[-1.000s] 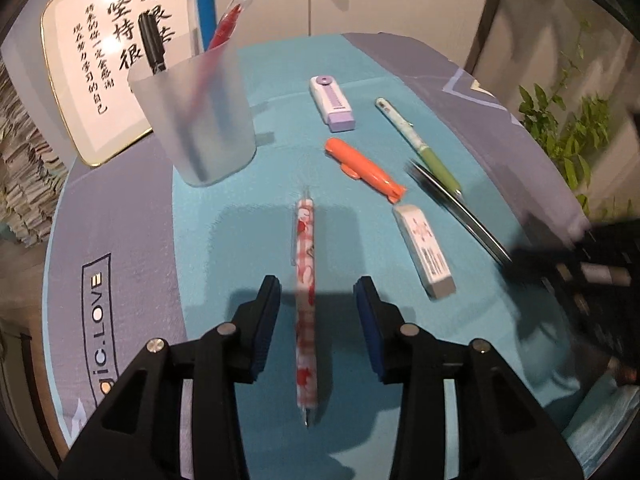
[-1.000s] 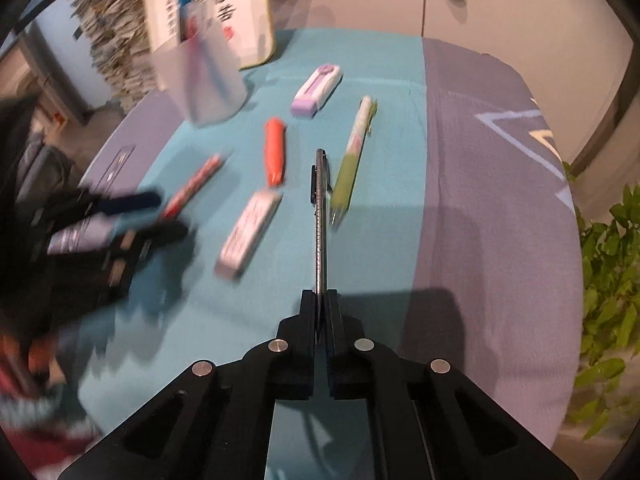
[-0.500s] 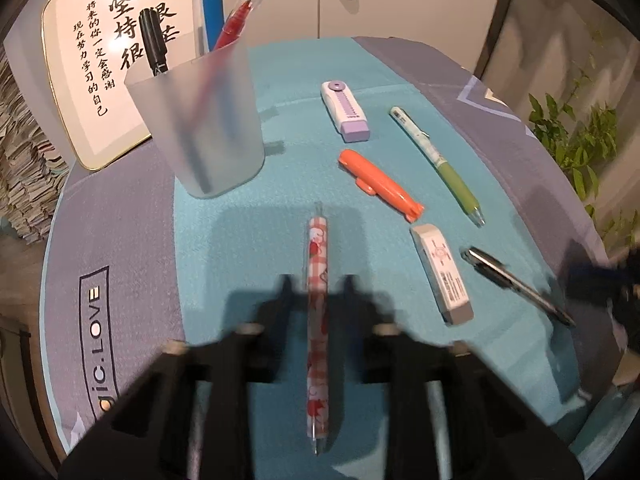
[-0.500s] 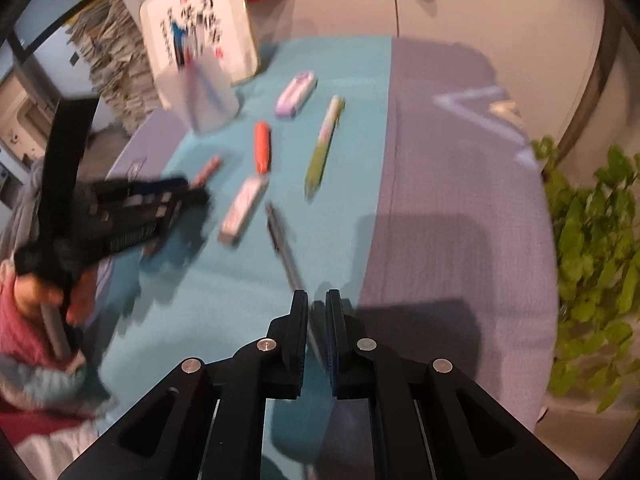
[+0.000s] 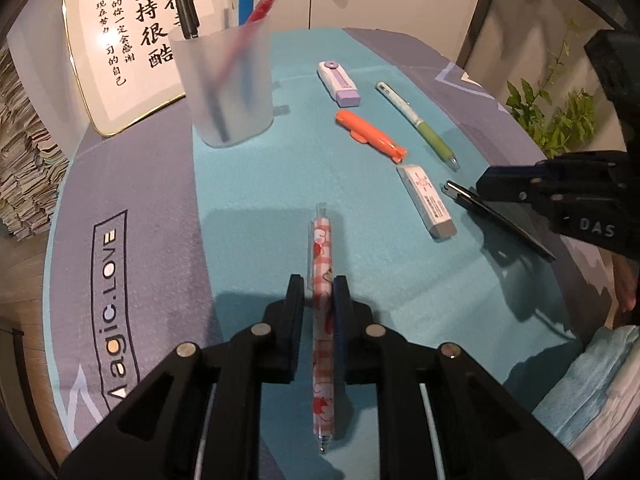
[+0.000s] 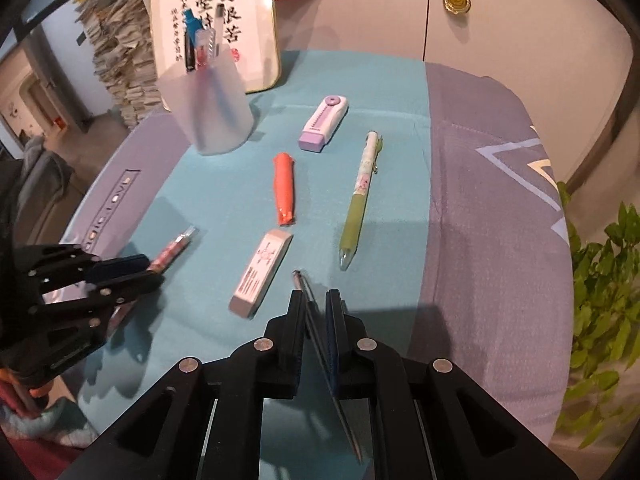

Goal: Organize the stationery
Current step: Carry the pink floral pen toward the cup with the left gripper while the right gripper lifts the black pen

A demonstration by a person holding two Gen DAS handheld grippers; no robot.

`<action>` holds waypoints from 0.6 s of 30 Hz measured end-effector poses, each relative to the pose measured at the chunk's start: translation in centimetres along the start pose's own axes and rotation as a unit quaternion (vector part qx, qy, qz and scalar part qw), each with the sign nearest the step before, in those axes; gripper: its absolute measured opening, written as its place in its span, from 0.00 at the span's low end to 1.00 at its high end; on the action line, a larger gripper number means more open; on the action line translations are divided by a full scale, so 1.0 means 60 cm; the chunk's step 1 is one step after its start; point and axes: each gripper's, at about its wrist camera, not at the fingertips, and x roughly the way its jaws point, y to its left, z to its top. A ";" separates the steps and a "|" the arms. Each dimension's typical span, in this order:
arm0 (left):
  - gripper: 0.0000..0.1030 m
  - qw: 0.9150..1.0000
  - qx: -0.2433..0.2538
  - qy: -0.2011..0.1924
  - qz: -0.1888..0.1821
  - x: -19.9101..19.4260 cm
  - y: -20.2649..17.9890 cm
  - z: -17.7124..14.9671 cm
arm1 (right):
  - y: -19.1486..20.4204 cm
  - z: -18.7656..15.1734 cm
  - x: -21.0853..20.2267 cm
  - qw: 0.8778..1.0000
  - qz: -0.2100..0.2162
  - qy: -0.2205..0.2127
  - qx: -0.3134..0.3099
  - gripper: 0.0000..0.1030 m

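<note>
My left gripper [image 5: 319, 280] has a pink patterned pen [image 5: 322, 240] between its pads, held lengthwise just above the teal cloth. Its jaws are opening a little, but the pads still touch the pen. My right gripper [image 6: 316, 294] is shut on a thin black pen [image 6: 300, 278], held tilted above the cloth beside a white eraser [image 6: 260, 272]. A frosted cup [image 5: 228, 80] with several pens stands at the back left. On the cloth lie an orange highlighter [image 5: 370, 130], a green pen [image 5: 420, 124] and a purple-and-white eraser case [image 5: 339, 82].
A framed calligraphy board [image 5: 120, 48] leans behind the cup. Stacked papers [image 6: 120, 52] rise beyond the table's left edge and a green plant [image 6: 600, 300] stands off its right edge. The round table [image 6: 500, 200] has a grey-purple cloth border.
My left gripper closed from open onto the pink pen and carried it towards the cup. My right gripper lifted the black pen off the cloth and it now hangs tilted.
</note>
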 end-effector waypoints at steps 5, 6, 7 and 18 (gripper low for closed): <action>0.37 1.000 0.003 -0.010 0.003 0.000 -0.002 0.014 | -0.014 0.010 0.020 0.999 0.008 0.015 0.028 0.07; 0.37 1.000 0.006 -0.009 0.002 0.002 -0.003 0.016 | -0.015 0.010 0.019 0.999 0.011 0.016 0.029 0.07; 0.37 1.000 0.008 -0.008 0.002 0.005 -0.005 0.019 | -0.017 0.009 0.019 0.999 0.017 0.018 0.032 0.07; 0.37 1.000 0.004 0.001 0.002 0.021 -0.004 0.026 | 0.004 0.005 0.020 0.999 0.027 0.026 0.005 0.07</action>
